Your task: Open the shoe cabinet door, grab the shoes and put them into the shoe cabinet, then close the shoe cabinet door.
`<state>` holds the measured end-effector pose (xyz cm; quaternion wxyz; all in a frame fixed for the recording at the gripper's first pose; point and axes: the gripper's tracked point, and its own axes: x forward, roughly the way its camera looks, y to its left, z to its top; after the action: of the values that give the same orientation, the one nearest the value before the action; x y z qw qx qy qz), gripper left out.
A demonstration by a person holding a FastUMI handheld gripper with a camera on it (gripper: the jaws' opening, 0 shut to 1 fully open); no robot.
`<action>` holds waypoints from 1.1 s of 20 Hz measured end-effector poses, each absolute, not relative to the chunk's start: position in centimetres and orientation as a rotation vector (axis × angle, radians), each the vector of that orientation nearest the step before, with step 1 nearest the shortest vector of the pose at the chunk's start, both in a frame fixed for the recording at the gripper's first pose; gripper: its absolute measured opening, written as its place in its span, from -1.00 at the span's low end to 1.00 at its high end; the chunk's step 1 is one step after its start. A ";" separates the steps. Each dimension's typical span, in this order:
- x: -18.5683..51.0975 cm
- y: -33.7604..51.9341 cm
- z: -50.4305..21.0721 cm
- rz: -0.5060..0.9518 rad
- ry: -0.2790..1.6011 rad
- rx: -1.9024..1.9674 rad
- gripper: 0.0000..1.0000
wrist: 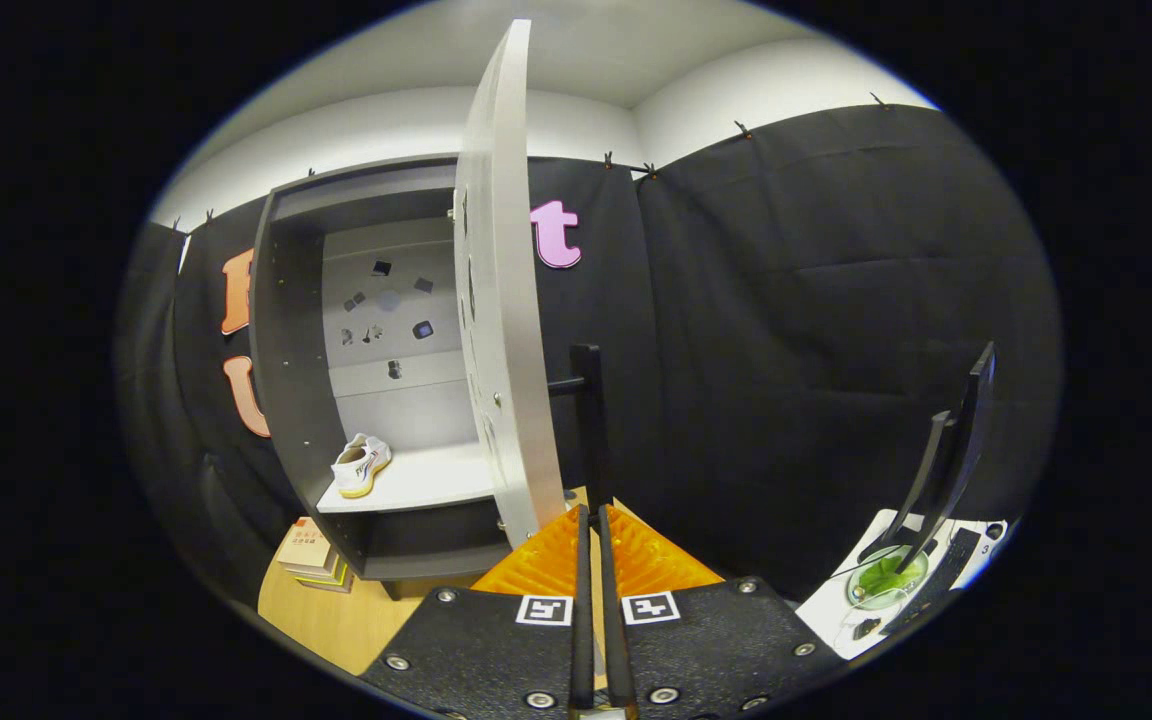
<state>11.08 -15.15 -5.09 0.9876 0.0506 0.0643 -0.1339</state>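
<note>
Now the tongs [596, 525] are pressed narrow with nothing between them, just beside the open door [501, 300] at twelve o'clock, probably ready to push it shut, because the shoe [361, 466] already lies on the cabinet [286, 330] shelf at ten o'clock.

The gripper [596, 515] points its fingers [582, 590], closed almost together, at the black vertical bar handle [591, 420] of a grey shoe cabinet's open door [498, 300], seen edge-on; whether they pinch the handle cannot be told. At ten o'clock from the fingers, a white sneaker with a yellow sole [361, 465] rests on the pale shelf [416, 485] inside the dark grey wooden shoe cabinet [281, 340]. The cabinet stands on a light wooden tabletop [336, 615], beside a stack of books [308, 555] at nine o'clock.
</note>
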 end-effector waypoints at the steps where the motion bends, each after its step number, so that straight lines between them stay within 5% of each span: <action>1: 10.9 -15.1 -5.3 -0.270 0.133 0.092 -0.91; 13: 7.9 -8.6 -4.6 -0.222 0.144 0.062 -0.92; 22: 8.6 1.3 -15.0 -0.075 0.378 0.044 -0.77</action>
<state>8.63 1.33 -15.01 0.9813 0.0217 0.1879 -0.0371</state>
